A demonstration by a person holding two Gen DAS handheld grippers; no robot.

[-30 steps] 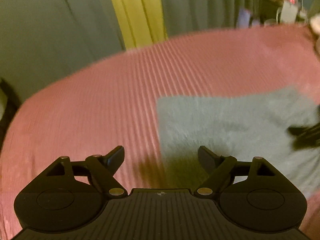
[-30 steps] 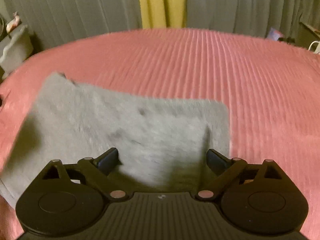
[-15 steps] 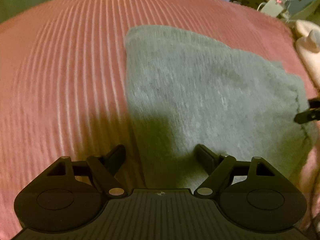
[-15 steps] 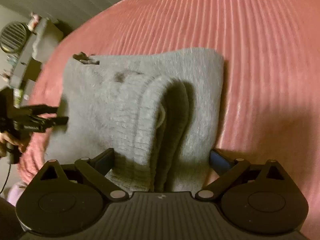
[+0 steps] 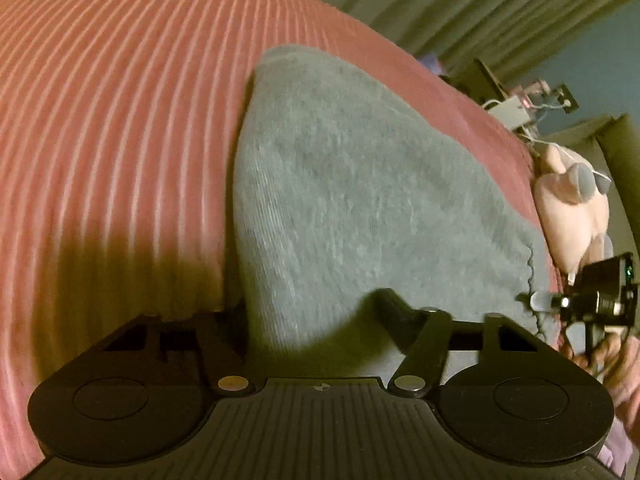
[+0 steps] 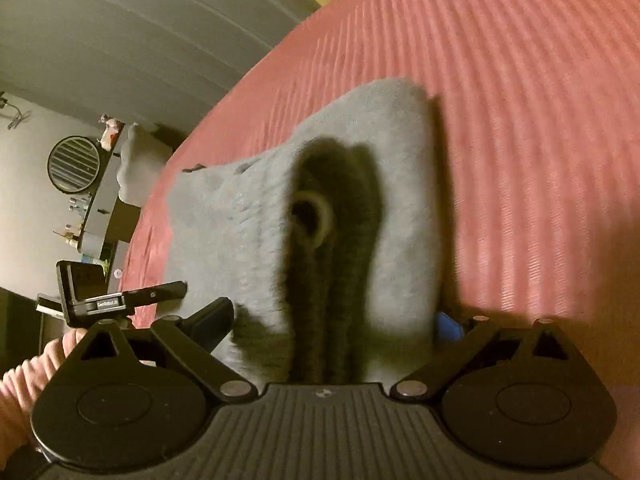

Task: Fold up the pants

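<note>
Across the pink bedspread [image 5: 120, 128] lie the grey pants [image 5: 360, 200], folded flat for one more fold. Left gripper [image 5: 316, 316] straddles their near left edge, jaws closing on it; right gripper [image 6: 332, 324], spread wide, brackets the thick near right end.

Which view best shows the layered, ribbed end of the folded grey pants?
The right wrist view: the stacked ribbed edges of the grey pants face the camera, with a pale loop showing. The left wrist view shows only the smooth top layer.
</note>
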